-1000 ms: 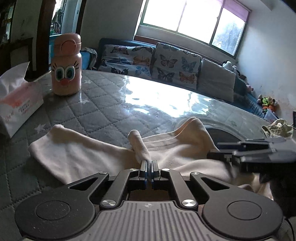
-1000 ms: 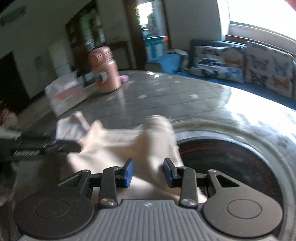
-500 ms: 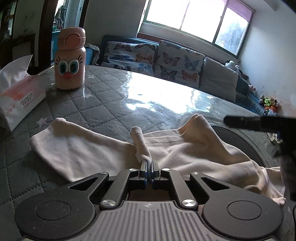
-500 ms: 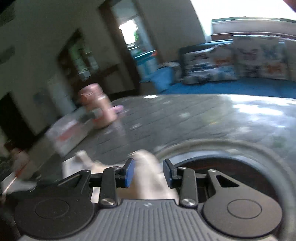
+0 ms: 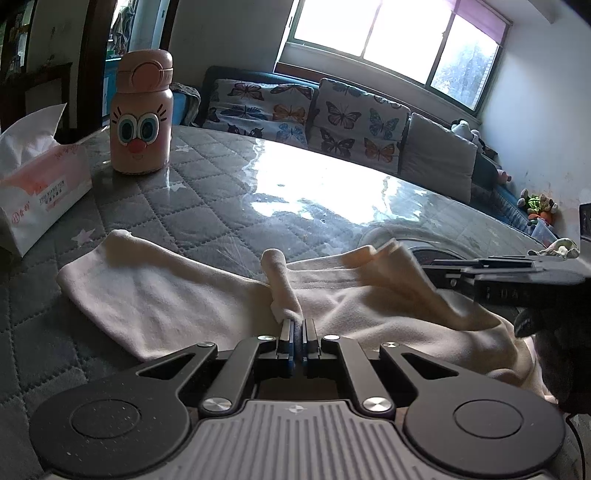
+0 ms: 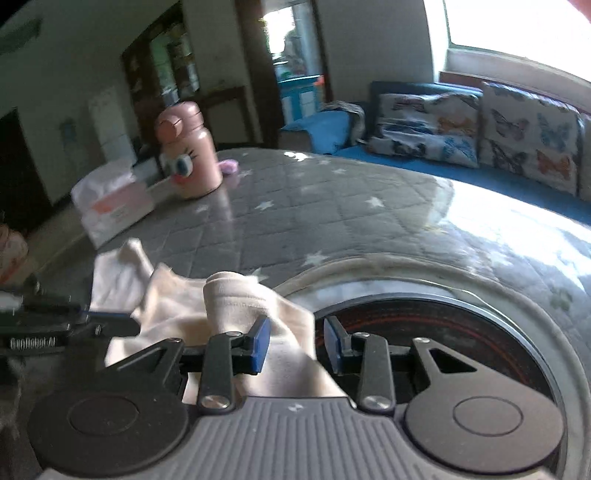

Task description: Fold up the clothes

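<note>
Both claws angle down at cream garment (image 5: 192, 299).

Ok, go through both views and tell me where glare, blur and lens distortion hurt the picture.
Left wrist view: sharp; the window is blown out, white glare lies on the table cover, and fisheye curves the far table edge. Right wrist view: soft with motion blur, worst on the pink bottle and tissue box; the cream garment is smeared, and the window washes out the top right.
</note>
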{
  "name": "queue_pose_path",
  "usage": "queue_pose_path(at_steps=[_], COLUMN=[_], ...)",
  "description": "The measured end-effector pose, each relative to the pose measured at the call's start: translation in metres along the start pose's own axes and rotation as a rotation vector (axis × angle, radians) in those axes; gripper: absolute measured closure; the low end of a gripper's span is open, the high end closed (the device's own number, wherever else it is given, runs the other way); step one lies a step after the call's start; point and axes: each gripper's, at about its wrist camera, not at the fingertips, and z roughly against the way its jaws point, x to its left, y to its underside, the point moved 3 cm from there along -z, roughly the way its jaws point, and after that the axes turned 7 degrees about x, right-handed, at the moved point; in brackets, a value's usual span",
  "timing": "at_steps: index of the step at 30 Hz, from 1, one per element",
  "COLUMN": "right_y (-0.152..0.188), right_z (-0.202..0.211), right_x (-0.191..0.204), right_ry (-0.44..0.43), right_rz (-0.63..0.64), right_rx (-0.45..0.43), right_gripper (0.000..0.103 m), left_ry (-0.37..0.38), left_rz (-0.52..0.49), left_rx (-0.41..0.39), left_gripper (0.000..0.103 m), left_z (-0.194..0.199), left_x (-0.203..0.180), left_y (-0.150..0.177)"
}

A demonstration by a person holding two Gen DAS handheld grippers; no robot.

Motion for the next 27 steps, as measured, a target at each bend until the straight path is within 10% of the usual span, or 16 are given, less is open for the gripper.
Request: queue_pose_path(at_steps=[9,17,27], right_y=[-0.004,-0.015,-0.008], right_z=[-0.001,-0.003,-0.021], right_x=[-0.021,-0.044,-0.012], right_ry=[-0.116,-0.048,-0.002], right_rz=[-0.171,-0.261,-0.083], right_rx=[0.004,0.002,0.041], right_gripper=[0.07,0.081,0.082], left_ry=[0.003,0.006,0.005], left_rz=[0.01,0.014,0.015], left_rx=[0.004,0.004,0.008], left_gripper=[0.095,0.095,0.094], left_z=[0.0,0.0,0.0], left_x=[0.002,0.003,0.004], left_y=[0.001,0.001,0.0])
